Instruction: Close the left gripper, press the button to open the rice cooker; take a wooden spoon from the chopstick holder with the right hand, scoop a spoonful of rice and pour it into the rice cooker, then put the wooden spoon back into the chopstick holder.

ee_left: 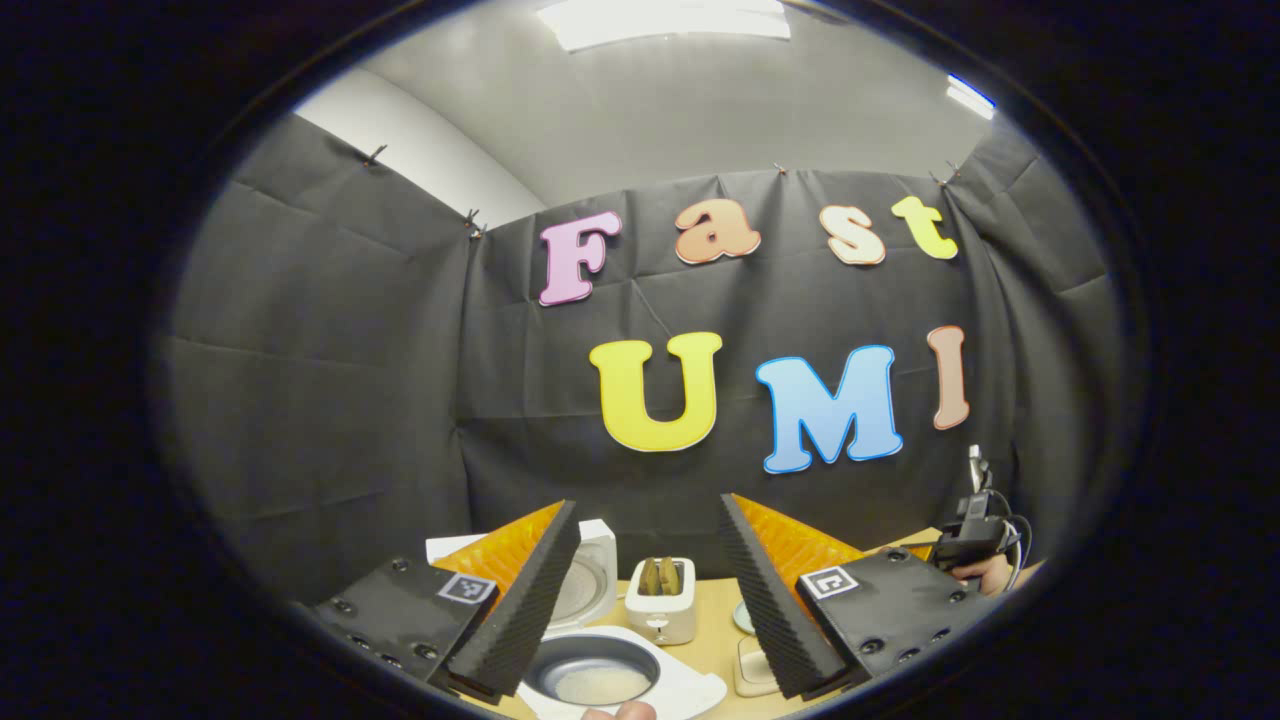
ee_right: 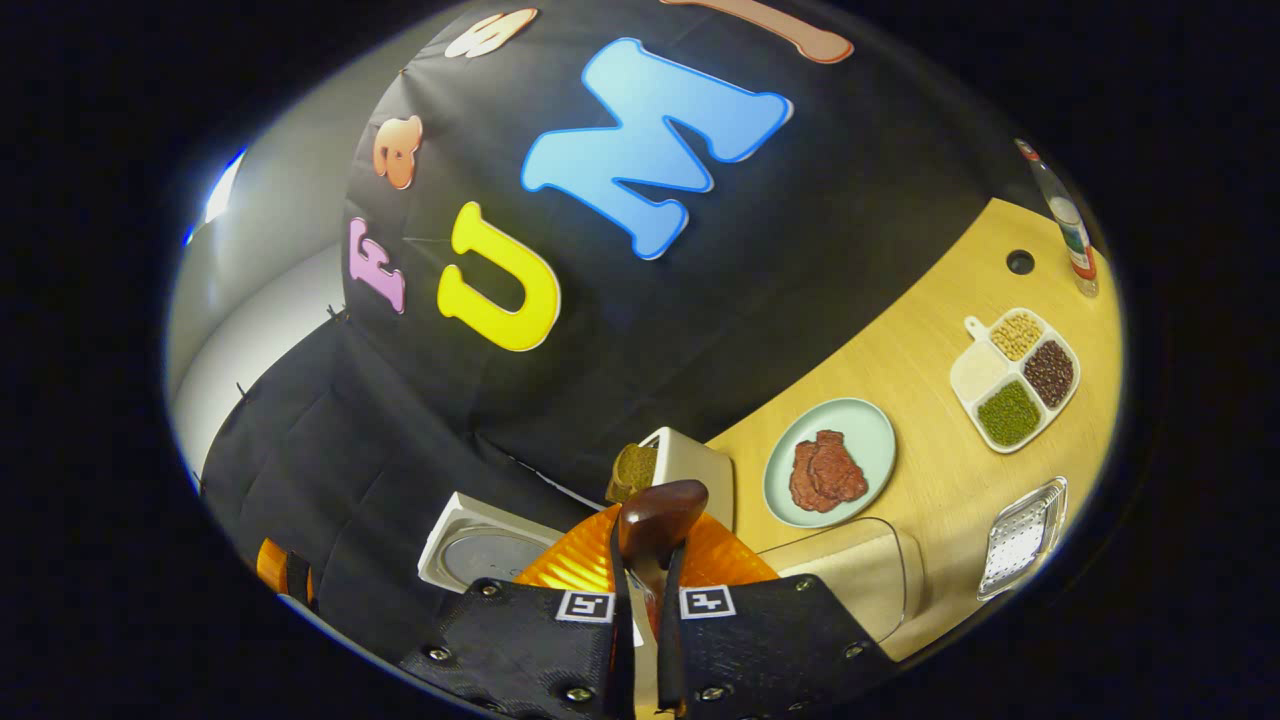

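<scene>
- In the right gripper view the right tool (ee_right: 645, 600) is pinching a spoon (ee_right: 660, 515): its two fingers are pressing close together on the thin handle, and the smooth, rounded, dark wooden bowl is standing up just above the fingertips.
- The whole view is sitting rolled over, so the right tool is tilting to one side, with the bench (ee_right: 930, 370) running up the right edge.
- Past the spoon, the cooker (ee_right: 480, 550) is showing as a white, squarish body with its lid open and a dull metal disc inside the lid.
- A white toaster (ee_right: 690, 465) with brown bread in its slot is standing beside it.
- On the pale wooden bench, a round, pale green plate (ee_right: 870, 430) is carrying a lumpy reddish piece of meat, and a white four-part tray (ee_right: 1015, 380) is holding grains in beige, dark red, green and white.
- A clear box (ee_right: 870, 570) and a perforated metal dish (ee_right: 1020, 540) are lying near the edge.
- In the left gripper view the left tool (ee_left: 650, 600) is spreading wide, its ribbed foam pads (ee_left: 530, 610) angling apart and gripping nothing.
- Between those fingers, low down, the cooker's round metal pot (ee_left: 590, 670) is lying open with white rice in the bottom.
- At the far right a hand (ee_left: 985, 572) is holding the other tool above the bench.
</scene>
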Available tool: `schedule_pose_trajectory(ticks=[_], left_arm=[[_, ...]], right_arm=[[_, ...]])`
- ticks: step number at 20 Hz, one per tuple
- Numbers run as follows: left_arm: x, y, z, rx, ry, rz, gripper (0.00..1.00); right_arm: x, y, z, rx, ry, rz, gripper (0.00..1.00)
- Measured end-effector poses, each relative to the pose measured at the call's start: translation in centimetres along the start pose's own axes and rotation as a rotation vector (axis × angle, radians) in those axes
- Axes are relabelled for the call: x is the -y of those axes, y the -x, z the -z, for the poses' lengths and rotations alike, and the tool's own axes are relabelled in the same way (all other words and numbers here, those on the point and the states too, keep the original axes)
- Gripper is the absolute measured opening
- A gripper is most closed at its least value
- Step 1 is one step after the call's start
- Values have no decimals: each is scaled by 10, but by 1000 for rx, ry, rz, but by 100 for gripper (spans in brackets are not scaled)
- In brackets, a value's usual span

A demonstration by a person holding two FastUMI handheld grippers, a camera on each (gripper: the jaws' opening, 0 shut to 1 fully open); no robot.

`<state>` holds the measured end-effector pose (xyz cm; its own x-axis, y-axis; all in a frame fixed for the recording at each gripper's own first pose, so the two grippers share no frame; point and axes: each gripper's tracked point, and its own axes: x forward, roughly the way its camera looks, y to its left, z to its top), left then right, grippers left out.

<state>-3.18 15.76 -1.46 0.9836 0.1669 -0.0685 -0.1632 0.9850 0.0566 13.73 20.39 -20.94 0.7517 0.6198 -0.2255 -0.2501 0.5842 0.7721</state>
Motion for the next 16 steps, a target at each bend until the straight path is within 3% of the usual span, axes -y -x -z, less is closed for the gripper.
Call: schedule_pose_trajectory(ticks=[5, 13, 15, 16], left_arm=[[-21, 17, 5, -16, 14, -61, 89], [-47, 34, 6, -43, -12, -134, 89], [-51, 39, 5, -42, -10, -146, 95], [-54, 41, 4, -43, -8, -152, 89]], right_arm=[[-66, -30, 16, -44, 70, -96, 9], [-110, -78, 75, -155, 98, -155, 9], [-117, -91, 92, -186, 103, -171, 9], [-120, -95, 98, -196, 101, -170, 9]])
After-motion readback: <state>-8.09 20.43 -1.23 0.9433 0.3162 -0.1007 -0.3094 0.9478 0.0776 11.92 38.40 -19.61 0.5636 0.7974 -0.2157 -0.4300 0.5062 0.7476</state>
